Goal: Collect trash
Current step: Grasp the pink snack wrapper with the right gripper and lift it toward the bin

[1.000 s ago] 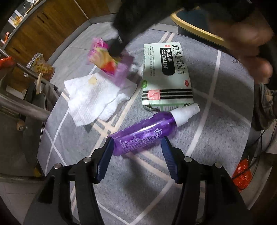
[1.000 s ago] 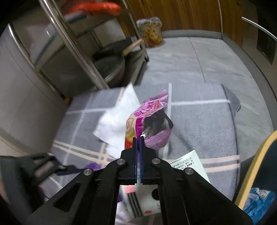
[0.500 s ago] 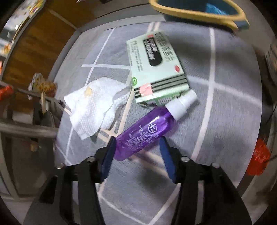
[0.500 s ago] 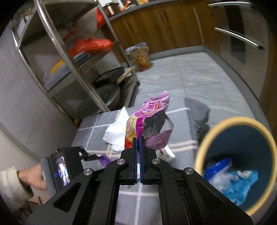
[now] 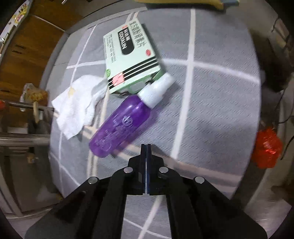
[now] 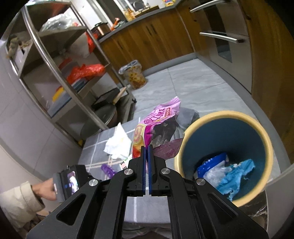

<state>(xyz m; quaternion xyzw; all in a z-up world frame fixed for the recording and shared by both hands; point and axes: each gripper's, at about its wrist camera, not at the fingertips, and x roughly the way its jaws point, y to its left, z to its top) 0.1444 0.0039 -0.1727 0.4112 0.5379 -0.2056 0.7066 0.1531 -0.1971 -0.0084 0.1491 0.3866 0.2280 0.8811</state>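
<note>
My right gripper (image 6: 146, 149) is shut on a pink snack wrapper (image 6: 156, 125) and holds it in the air just left of the blue bin with a yellow rim (image 6: 226, 117), which holds blue and white trash. My left gripper (image 5: 146, 147) is shut and empty, just below and right of a purple spray bottle (image 5: 121, 128) lying on the grey checked cloth (image 5: 211, 114). A green medicine box (image 5: 130, 58) and a crumpled white tissue (image 5: 77, 106) lie beyond the bottle. The tissue also shows in the right wrist view (image 6: 117, 145).
A steel shelf rack (image 6: 60, 77) with pots and red bags stands left of the cloth. A red bag (image 5: 266, 149) lies on the floor at the right. Wooden cabinets (image 6: 150, 42) line the back. The bin's rim (image 5: 183, 3) shows at the top.
My right gripper has carried the wrapper up off the cloth and toward the bin. My left gripper has shut, empty, and shifted right of the purple bottle it was straddling.
</note>
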